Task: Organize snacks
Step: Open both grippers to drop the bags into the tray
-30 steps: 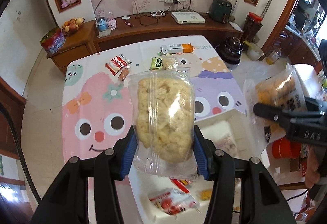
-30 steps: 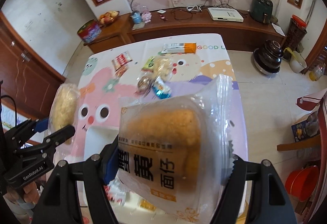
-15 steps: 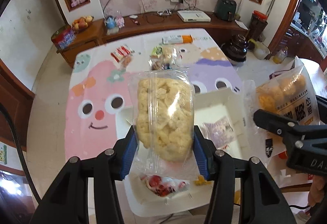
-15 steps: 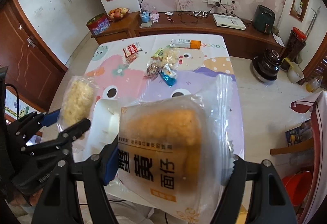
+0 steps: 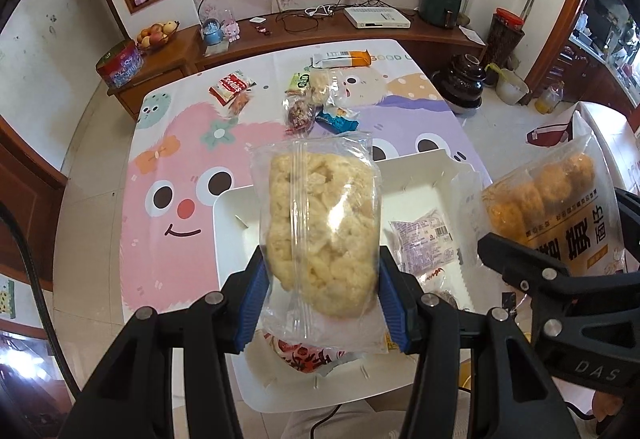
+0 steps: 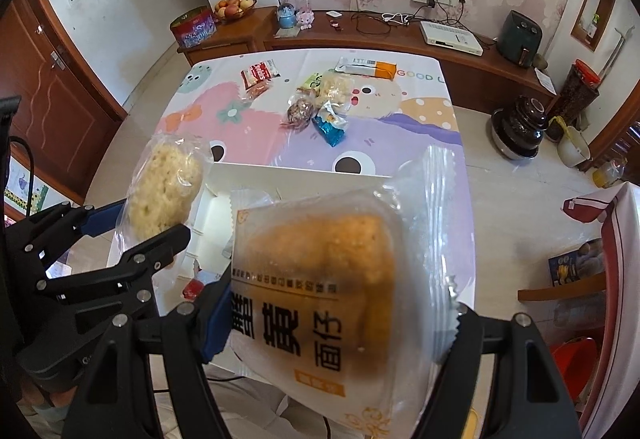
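Observation:
My left gripper (image 5: 320,303) is shut on a clear bag of pale puffed rice snack (image 5: 320,231), held above the white tray (image 5: 228,223) at the table's near edge. My right gripper (image 6: 340,335) is shut on a larger clear bag of golden cakes with black print (image 6: 320,279), beside the tray on the right; that bag (image 5: 548,207) also shows in the left wrist view. In the right wrist view the puffed rice bag (image 6: 164,191) and left gripper (image 6: 132,235) hang at the left. The tray holds a purple-white packet (image 5: 424,239) and a red-patterned packet (image 5: 308,357).
Several loose snacks lie at the table's far side: a red cookie pack (image 5: 230,87), an orange-white box (image 5: 344,59), a blue packet (image 5: 336,119) and a small brown bag (image 5: 300,115). A wooden sideboard (image 5: 360,35) runs behind the table. A dark pot (image 5: 466,83) stands on the floor at right.
Both grippers drew back toward the near edge with their bags; the white tray now lies under and ahead of them, and more of the table shows beyond.

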Demonstrator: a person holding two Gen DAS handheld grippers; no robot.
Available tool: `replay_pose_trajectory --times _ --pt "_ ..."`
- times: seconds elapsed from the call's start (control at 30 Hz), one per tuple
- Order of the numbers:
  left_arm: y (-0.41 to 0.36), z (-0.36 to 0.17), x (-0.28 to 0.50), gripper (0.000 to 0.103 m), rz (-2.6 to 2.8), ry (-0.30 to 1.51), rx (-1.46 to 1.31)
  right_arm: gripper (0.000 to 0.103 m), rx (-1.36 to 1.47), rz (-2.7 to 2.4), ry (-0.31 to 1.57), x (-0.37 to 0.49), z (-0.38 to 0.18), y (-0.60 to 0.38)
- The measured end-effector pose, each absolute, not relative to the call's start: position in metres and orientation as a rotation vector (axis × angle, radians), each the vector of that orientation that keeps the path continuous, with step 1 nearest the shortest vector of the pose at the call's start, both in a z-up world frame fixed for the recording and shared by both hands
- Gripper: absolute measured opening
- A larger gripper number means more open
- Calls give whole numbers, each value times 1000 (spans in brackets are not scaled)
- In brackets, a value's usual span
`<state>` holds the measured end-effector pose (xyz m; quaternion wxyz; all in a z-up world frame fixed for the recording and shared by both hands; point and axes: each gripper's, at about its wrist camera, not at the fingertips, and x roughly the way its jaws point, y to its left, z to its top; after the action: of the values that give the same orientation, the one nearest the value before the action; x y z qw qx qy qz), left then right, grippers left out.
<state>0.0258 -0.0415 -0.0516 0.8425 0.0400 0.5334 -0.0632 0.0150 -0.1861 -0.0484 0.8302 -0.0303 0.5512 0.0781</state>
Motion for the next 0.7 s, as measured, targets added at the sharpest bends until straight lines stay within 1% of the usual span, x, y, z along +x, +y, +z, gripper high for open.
replay_pose_trajectory --times 0.1,0.13,0.17,0.2,0.33,0.4,0.47,0.5,0.57,0.7 --pt "-42 -53 27 50 -132 1129 85 74 -69 164 1181 14 -51 -184" --pt "-43 -53 27 50 -134 1131 86 70 -72 162 1180 16 -51 -182" --pt "-44 -54 27 50 -135 1133 89 63 -72 168 1181 16 -52 -182" --pt "-45 -55 27 50 -136 1135 92 62 -77 168 1178 16 -52 -181" --pt "-46 -55 25 51 -132 1135 100 62 -114 163 1168 14 -51 -178" --pt "-44 -55 25 56 -128 1135 93 62 -115 163 1165 13 -51 -178" --pt "-41 -57 25 73 -108 1143 92 62 -117 155 1160 12 -50 -178" --pt "-38 -58 25 76 -103 1149 80 62 -114 151 1159 12 -49 -179" --pt "-33 -60 25 79 -111 1159 43 62 -99 148 1161 12 -49 -183" --pt "-33 -61 22 79 -106 1160 37 62 -99 144 1168 12 -49 -182"
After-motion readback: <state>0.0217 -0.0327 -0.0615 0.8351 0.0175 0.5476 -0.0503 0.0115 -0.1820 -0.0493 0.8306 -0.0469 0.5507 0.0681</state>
